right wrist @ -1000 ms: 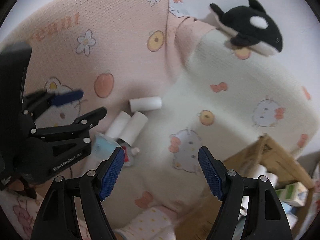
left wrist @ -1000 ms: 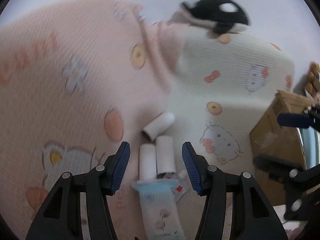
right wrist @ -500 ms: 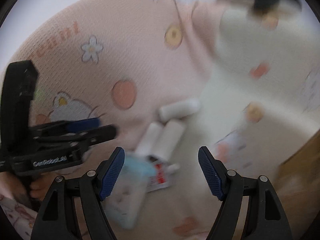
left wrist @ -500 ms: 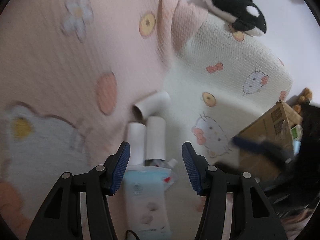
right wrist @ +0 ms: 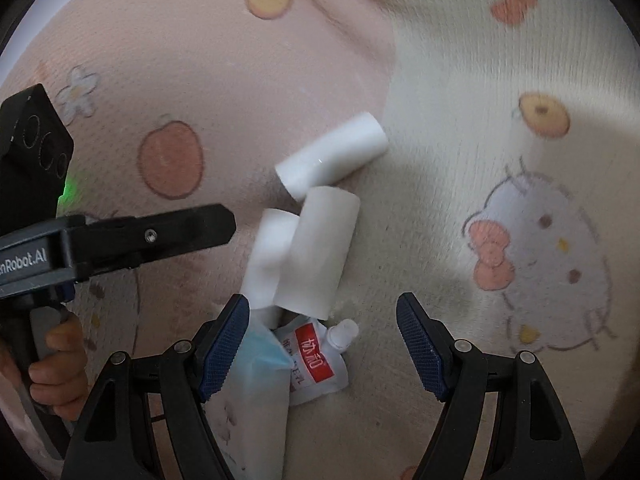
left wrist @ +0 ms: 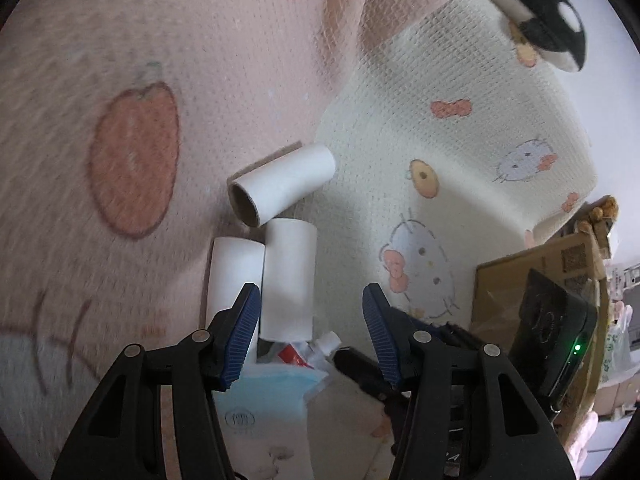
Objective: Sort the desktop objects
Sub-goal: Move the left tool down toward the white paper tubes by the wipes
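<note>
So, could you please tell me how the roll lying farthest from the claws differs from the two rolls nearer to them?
The far roll lies crosswise and alone, its brown hollow end plainly showing; the two near rolls lie side by side, pointing lengthwise toward the left claw. The far roll sits clear of the pouches; the near pair's lower ends meet the red-labelled spout pouch and blue-topped pack. All three are white and lie flat on the blanket.

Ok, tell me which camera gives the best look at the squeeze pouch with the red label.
The right wrist view. There the pouch shows its red label, white cap and most of its body between the open fingers. In the left wrist view the pouch is mostly hidden under the blue tissue pack; only its cap and a red sliver show.
</note>
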`<action>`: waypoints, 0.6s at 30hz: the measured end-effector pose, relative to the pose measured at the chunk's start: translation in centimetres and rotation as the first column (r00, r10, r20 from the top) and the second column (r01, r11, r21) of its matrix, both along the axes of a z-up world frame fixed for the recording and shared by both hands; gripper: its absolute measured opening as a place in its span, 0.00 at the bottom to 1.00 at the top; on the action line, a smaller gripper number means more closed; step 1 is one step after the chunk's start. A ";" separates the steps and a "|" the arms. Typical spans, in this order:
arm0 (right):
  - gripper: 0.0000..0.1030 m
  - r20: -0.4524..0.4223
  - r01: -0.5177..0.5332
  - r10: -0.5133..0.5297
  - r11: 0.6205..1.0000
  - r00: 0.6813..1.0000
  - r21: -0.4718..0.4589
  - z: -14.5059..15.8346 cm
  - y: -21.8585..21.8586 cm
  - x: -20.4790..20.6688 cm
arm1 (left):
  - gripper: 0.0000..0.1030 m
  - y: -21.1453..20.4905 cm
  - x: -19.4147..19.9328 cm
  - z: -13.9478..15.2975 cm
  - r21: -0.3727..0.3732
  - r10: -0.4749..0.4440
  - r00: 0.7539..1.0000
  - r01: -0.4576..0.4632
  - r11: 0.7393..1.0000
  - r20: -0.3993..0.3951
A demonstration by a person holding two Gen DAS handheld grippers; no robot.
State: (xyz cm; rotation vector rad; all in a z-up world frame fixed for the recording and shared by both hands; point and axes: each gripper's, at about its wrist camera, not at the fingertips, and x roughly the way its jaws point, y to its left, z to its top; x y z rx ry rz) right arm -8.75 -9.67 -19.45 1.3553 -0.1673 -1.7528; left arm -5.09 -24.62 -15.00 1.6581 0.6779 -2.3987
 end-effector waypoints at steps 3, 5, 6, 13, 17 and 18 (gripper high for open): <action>0.72 0.046 0.008 -0.007 1.000 0.999 -0.018 -1.1 -0.7 -0.5 | 0.56 0.1 -1.0 -1.1 0.005 -0.009 0.999 0.009 1.000 0.033; 0.72 0.046 -0.005 0.005 1.000 0.999 -0.004 -1.7 -1.6 -0.6 | 0.56 -0.1 -1.6 -2.1 0.031 -0.003 0.998 0.001 1.000 0.064; 0.72 0.042 -0.015 0.015 1.000 0.999 0.000 -1.9 -2.1 -0.6 | 0.56 -0.2 -1.8 -2.5 0.044 -0.002 0.997 -0.002 0.999 0.074; 0.73 0.140 -0.004 0.013 0.998 0.990 -0.067 -4.3 -3.5 -1.6 | 0.56 -0.4 -3.1 -4.5 0.043 -0.030 0.991 0.025 0.999 0.131; 0.73 0.166 0.003 0.015 0.994 0.986 -0.106 -4.6 -3.1 -2.0 | 0.55 -0.5 -4.0 -5.6 0.054 -0.042 0.986 0.034 0.998 0.164; 0.73 0.181 0.011 0.012 0.992 0.983 -0.125 -4.7 -2.9 -2.2 | 0.55 -0.5 -4.1 -5.8 0.062 -0.048 0.984 0.038 0.997 0.171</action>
